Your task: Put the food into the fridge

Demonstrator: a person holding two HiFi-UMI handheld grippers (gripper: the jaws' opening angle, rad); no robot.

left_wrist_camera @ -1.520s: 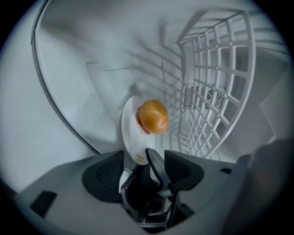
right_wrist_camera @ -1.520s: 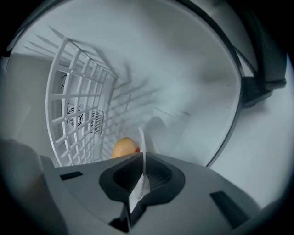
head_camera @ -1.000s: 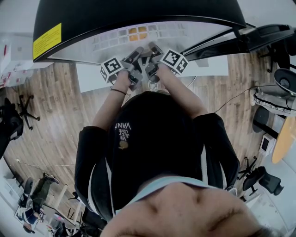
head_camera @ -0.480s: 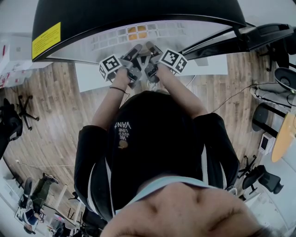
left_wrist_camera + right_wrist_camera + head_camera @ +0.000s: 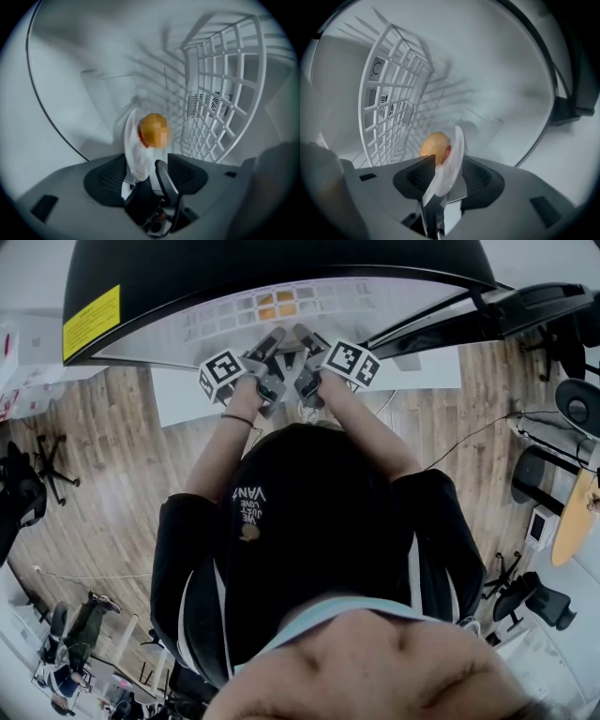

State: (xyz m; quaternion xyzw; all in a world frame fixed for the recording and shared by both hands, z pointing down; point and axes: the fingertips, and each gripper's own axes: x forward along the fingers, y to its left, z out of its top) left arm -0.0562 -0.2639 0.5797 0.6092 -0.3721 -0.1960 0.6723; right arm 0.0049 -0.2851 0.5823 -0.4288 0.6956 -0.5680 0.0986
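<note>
in the head view the person leans over a black cap (image 5: 309, 521) with both arms stretched forward. the left gripper (image 5: 272, 341) and the right gripper (image 5: 305, 336) sit close side by side, their tips reaching into the open fridge (image 5: 281, 263), whose dark body bears a yellow label (image 5: 92, 322).

both gripper views look into the pale white inside of the fridge. there a white plate (image 5: 133, 150) shows edge-on, with a round golden-orange piece of food (image 5: 151, 129) on it, near a white wire rack (image 5: 225, 84). a small vent (image 5: 211, 105) shows behind the rack. no view shows whether the plate rests on a surface.

in the left gripper view the plate's rim lies between the jaws, against one side, and a dark gap separates it from the other finger (image 5: 166, 180), so the tongs stand apart. in the right gripper view the jaws have just been opening. the same rim sits between them, just beside the dark finger (image 5: 421, 176), and they no longer pinch it.
</note>
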